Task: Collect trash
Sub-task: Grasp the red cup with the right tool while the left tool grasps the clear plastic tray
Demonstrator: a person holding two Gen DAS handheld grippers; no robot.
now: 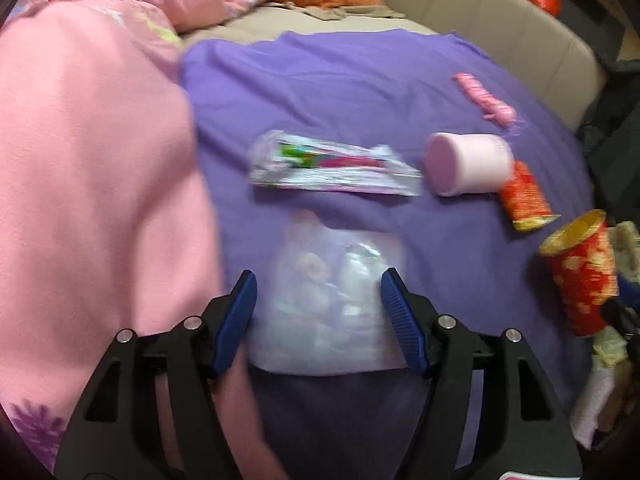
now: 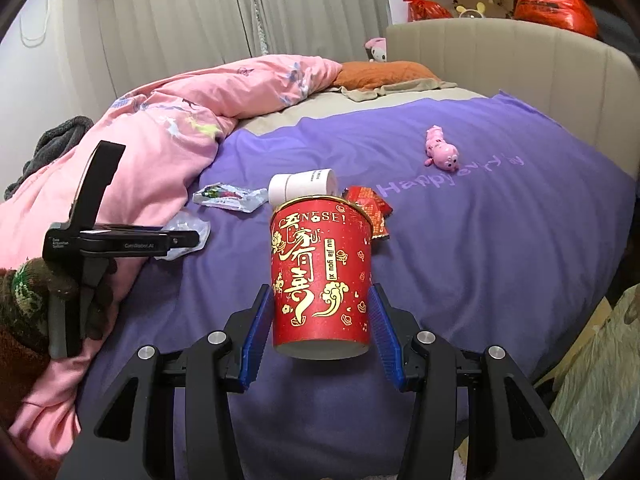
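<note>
- The right hand-held gripper (image 2: 322, 320) has a red paper cup (image 2: 322, 276) between its blue pads; the cup hangs upright and clear of the purple blanket (image 2: 480, 240), with both pads against its lower sides, so the cup is gripped.
- The left hand-held gripper (image 1: 318, 304) stands wide, its pads on either side of a clear plastic bag (image 1: 332, 292) that lies on the blanket; the pads do not press on the bag.
- The left view is blurred, so what is inside the bag cannot be made out.
- Beyond the plastic bag, further up the blanket, lies a crumpled foil wrapper (image 1: 332, 168) with green and pink print.
- Just to the right of the wrapper a white cup (image 1: 468, 164) lies on its side, its base facing the wrapper.
- A red and gold packet (image 1: 524, 200) lies touching the white cup on its far right side.
- A pink toy caterpillar (image 2: 440, 154) sits well apart from the cups, up the blanket toward the beige headboard (image 2: 500, 48).
- A pink quilt (image 2: 160, 128) is bunched along the blanket's left edge, just beside the plastic bag.
- An orange pillow (image 2: 384, 74) lies at the head of the bed, beside the quilt.
- In the right view, a hand in a dark knitted glove (image 2: 36, 300) holds the left gripper's handle over the quilt.
</note>
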